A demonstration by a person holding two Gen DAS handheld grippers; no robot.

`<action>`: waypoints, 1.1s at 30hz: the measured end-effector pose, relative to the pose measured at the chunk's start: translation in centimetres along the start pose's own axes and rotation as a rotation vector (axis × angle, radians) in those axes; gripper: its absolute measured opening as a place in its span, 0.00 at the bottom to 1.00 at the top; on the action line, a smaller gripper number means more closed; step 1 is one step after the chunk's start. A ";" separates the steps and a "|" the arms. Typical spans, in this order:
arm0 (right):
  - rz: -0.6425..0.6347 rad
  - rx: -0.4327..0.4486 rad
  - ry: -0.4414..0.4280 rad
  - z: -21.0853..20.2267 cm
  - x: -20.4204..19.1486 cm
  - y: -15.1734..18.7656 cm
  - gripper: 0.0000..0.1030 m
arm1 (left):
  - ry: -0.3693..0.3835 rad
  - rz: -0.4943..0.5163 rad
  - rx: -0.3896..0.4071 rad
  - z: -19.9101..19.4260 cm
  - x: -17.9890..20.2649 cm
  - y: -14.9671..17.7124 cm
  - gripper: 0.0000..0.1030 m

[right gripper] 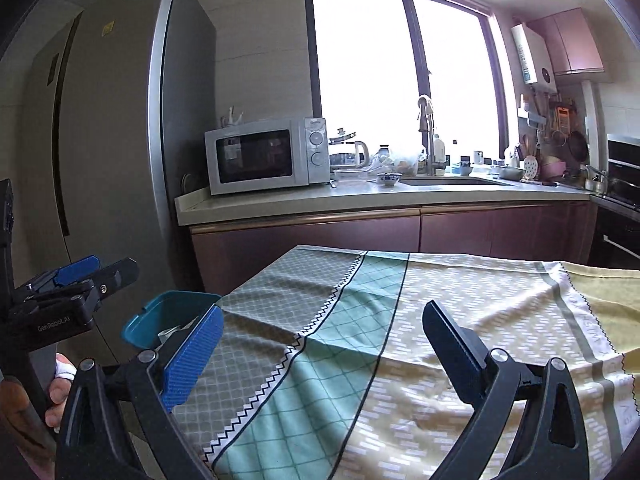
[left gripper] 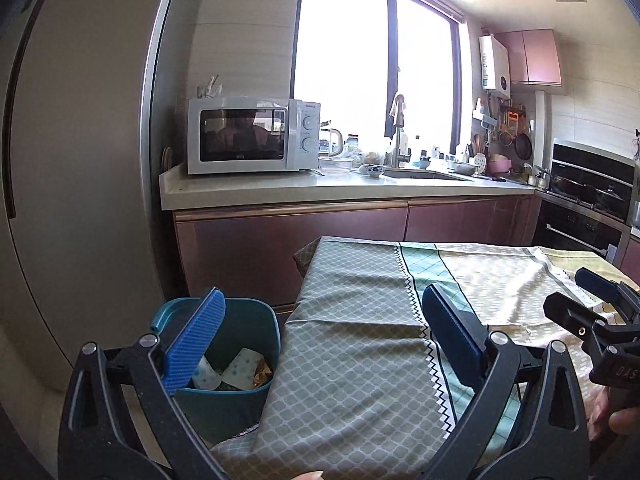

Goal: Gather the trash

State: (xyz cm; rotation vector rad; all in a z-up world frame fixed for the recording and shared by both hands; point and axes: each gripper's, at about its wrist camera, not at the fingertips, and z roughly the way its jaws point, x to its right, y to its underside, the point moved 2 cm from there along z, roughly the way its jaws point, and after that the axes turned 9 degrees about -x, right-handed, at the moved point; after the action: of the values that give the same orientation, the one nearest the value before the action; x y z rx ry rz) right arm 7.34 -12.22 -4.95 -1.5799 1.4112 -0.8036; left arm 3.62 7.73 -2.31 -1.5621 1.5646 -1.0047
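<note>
A teal trash bin point(left gripper: 256, 332) stands on the floor at the table's left end, with crumpled white dotted paper point(left gripper: 240, 372) and a brown scrap inside. My left gripper point(left gripper: 320, 312) is open and empty, held above the table's left edge beside the bin. My right gripper point(right gripper: 320, 320) is open and empty over the cloth-covered table point(right gripper: 460, 312). The bin also shows in the right wrist view point(right gripper: 168, 320), partly hidden by my left finger pad. The right gripper shows at the right edge of the left wrist view point(left gripper: 600, 312), and the left gripper at the left edge of the right wrist view point(right gripper: 76, 280).
The patterned tablecloth point(left gripper: 360, 300) covers the table. Behind it runs a kitchen counter point(left gripper: 320, 188) with a microwave point(left gripper: 252, 136), kettle, bowls and a sink. A tall fridge point(right gripper: 100, 160) stands at the left. An oven point(left gripper: 588, 188) is at the right.
</note>
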 end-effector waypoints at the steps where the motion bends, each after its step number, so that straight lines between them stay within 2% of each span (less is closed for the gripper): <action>1: 0.003 0.008 0.010 -0.4 0.3 0.1 0.94 | -0.005 0.000 0.001 -0.2 0.3 0.1 0.94; 12: 0.029 0.034 0.074 -2.6 2.5 1.3 0.94 | -0.003 0.006 0.023 -1.0 1.5 0.5 0.94; 33: 0.045 0.085 0.133 -4.6 3.1 1.3 0.94 | -0.030 0.032 0.071 -2.1 2.3 0.9 0.94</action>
State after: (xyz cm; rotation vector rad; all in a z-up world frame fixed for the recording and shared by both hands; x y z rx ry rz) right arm 3.15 -16.07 -4.35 -1.4475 1.4814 -0.9440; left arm 1.26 5.55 -2.05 -1.4925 1.5131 -1.0040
